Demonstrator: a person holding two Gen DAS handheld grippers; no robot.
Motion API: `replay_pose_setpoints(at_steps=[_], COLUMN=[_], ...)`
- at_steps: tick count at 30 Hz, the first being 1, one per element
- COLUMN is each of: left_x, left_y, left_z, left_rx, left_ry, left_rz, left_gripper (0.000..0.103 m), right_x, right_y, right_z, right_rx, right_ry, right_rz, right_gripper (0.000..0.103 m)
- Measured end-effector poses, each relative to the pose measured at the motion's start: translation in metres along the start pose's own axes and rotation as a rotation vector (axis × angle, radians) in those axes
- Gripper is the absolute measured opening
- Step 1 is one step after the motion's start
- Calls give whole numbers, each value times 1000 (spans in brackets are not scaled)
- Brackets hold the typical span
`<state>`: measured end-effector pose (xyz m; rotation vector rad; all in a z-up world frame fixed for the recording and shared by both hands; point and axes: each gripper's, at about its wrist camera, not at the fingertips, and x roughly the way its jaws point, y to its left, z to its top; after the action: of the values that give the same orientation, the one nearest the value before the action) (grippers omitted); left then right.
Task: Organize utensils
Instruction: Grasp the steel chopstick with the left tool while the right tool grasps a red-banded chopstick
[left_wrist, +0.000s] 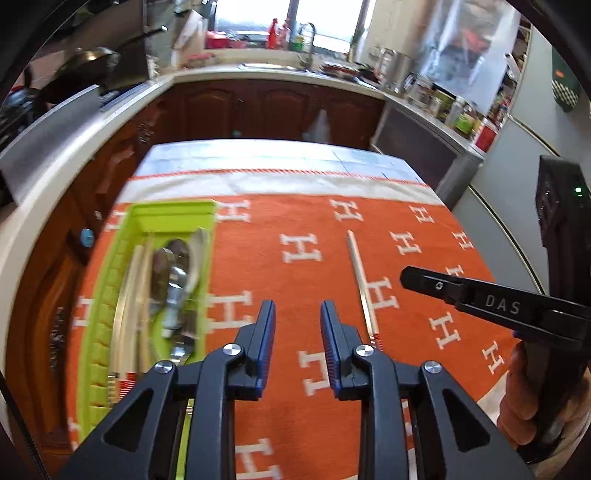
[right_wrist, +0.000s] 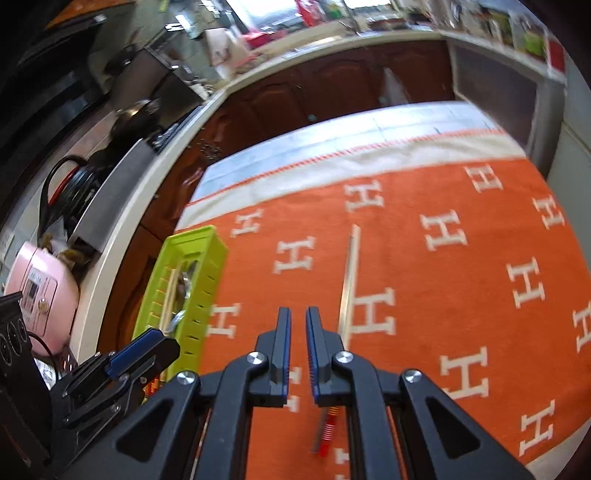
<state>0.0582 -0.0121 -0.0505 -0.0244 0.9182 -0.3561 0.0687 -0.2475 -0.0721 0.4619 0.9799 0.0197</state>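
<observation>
A lime-green utensil tray (left_wrist: 110, 295) lies at the left of the orange cloth, holding spoons (left_wrist: 177, 273) and several pale chopsticks (left_wrist: 136, 295). One chopstick (left_wrist: 360, 277) with a red-striped end lies alone on the cloth. My left gripper (left_wrist: 297, 308) hovers open and empty between the tray and that chopstick. My right gripper (right_wrist: 298, 314) has its jaws almost together with nothing between them, and the lone chopstick (right_wrist: 349, 277) lies just right of its fingers. The right gripper (left_wrist: 406, 276) shows from the side in the left wrist view. The left gripper (right_wrist: 142, 349) hangs by the tray (right_wrist: 207, 266).
The orange cloth (left_wrist: 295, 229) with white H marks covers a table, with a pale strip along its far edge. Brown cabinets (left_wrist: 258, 107) and a white counter (left_wrist: 122, 107) curve behind and to the left. A pink appliance (right_wrist: 40, 288) stands at the left, a fridge (left_wrist: 517, 155) at the right.
</observation>
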Motion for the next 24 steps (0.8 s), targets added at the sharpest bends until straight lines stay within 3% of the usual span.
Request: replay_pose_setpoints(at_steps=[6, 12, 24], left_x=[35, 47, 55], left_y=[-11, -11, -12], left_z=[-13, -21, -19], left_rx=[1, -1, -9], left_ry=[88, 120, 138], left_rz=[-4, 9, 12], left_gripper=[23, 23, 23], right_x=[28, 56, 66], right_y=[-26, -26, -10], right_z=[-17, -31, -30], right_rx=[37, 10, -75], right_ry=[72, 144, 122], right_rz=[-16, -20, -183], right_gripper=[9, 9, 7])
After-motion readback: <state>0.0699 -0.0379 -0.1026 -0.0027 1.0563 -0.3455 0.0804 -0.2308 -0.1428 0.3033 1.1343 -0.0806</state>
